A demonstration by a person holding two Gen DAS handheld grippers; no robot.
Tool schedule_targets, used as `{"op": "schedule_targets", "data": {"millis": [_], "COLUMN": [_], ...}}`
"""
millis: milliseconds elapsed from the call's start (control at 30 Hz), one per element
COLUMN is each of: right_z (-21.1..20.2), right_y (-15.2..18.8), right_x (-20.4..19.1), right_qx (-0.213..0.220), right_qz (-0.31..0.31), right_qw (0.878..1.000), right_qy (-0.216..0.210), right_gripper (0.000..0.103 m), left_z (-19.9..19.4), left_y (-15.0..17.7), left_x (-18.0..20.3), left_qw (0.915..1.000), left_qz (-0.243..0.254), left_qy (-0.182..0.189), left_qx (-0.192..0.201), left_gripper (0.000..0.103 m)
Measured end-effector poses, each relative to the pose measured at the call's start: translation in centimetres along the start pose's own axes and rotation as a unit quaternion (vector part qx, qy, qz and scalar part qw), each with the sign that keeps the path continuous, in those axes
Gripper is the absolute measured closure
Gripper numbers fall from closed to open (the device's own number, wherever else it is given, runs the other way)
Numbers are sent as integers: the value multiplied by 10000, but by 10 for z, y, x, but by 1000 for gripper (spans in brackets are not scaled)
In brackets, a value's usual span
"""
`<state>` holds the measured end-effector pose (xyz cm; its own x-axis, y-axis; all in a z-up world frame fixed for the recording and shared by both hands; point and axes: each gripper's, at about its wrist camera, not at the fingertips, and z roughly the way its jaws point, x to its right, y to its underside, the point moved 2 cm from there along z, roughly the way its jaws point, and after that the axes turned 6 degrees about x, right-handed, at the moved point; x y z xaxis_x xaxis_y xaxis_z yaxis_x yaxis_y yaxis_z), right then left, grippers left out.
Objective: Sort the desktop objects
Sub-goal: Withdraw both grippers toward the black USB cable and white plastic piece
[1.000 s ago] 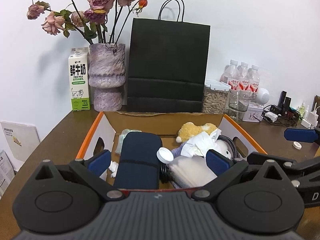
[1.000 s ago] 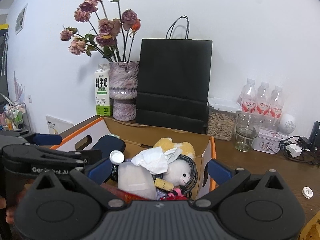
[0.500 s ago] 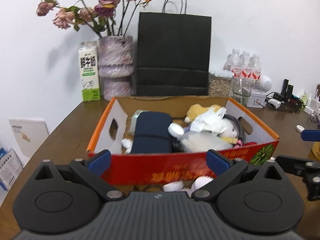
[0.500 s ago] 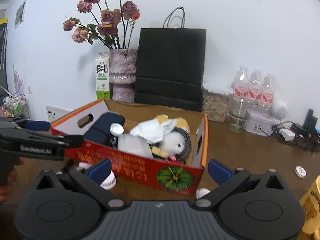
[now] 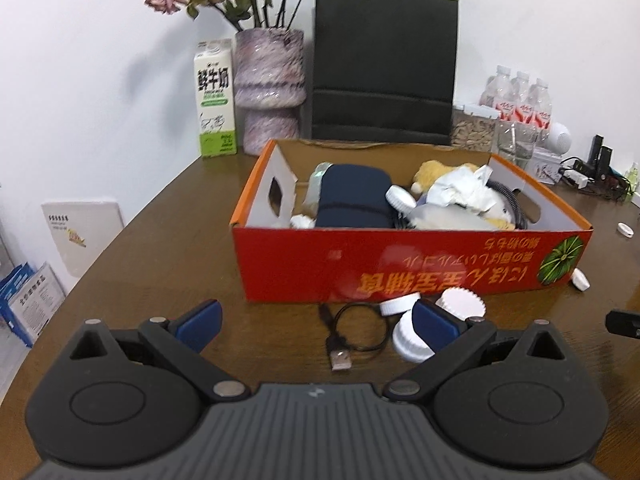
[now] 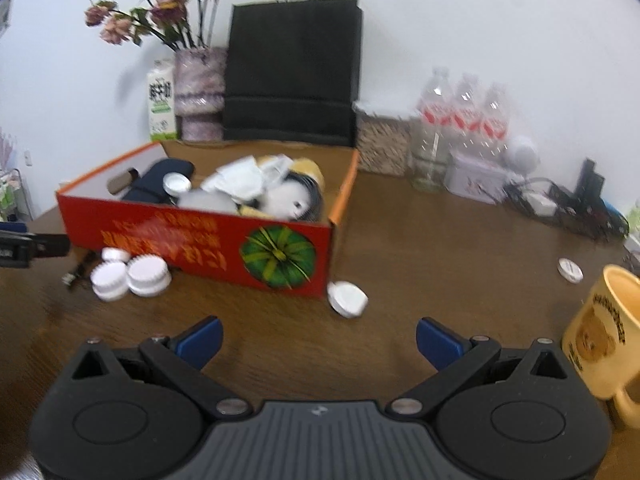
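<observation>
- Left claw (image 5: 316,326) spread wide, holding nothing, low over the bench (image 5: 160,264).
- Right claw (image 6: 318,338) likewise wide and empty, above bare wood.
- Straight ahead of the left claw: red box (image 5: 400,264), already well filled with a navy pouch (image 5: 352,196), crumpled paper (image 5: 460,192), a plush toy (image 5: 432,170) and a white cap (image 5: 400,197).
- Judged partly done: much sits in the box, several loose pieces remain outside.
- Just ahead of the left claw, between it and the box wall: coiled black USB cable (image 5: 352,336).
- Beside the left claw's right finger: cluster of white lids (image 5: 460,300), touching one another, part hidden behind the blue pad.
- Ahead of the right claw, close to the box corner: single white lid (image 6: 347,298) lying tilted.
- Further right of the right claw: small white cap (image 6: 571,269), well apart from the box.
- Close on the right claw's right: yellow mug (image 6: 604,336), upright.
- Likely left to do: cable, lid cluster, two stray caps, perhaps the mug.
- Right view blurred; fine detail on the lids hard to tell.
</observation>
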<state>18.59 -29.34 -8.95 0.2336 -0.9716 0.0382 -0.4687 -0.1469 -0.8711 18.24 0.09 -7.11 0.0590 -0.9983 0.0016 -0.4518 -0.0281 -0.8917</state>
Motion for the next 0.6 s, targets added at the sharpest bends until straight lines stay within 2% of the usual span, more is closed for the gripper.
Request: {"op": "schedule_targets", "data": {"millis": [233, 367, 600], "right_z": [9, 17, 40], "right_y": [9, 9, 2], "right_x": [21, 29, 34], "right_qx": [-142, -247, -368], "right_qz": [162, 160, 40], "right_qw": [9997, 9995, 9993], "right_qy": [133, 118, 22], "right_gripper": [1, 8, 12], "left_z": [4, 10, 20], "left_y": [6, 9, 12], "left_x": [-3, -2, 1], "left_qw": [9998, 9996, 9993], "left_qz": [-67, -60, 20], "left_qy": [-169, -173, -204], "left_qx": [-122, -208, -326], "left_gripper": [0, 0, 0]}}
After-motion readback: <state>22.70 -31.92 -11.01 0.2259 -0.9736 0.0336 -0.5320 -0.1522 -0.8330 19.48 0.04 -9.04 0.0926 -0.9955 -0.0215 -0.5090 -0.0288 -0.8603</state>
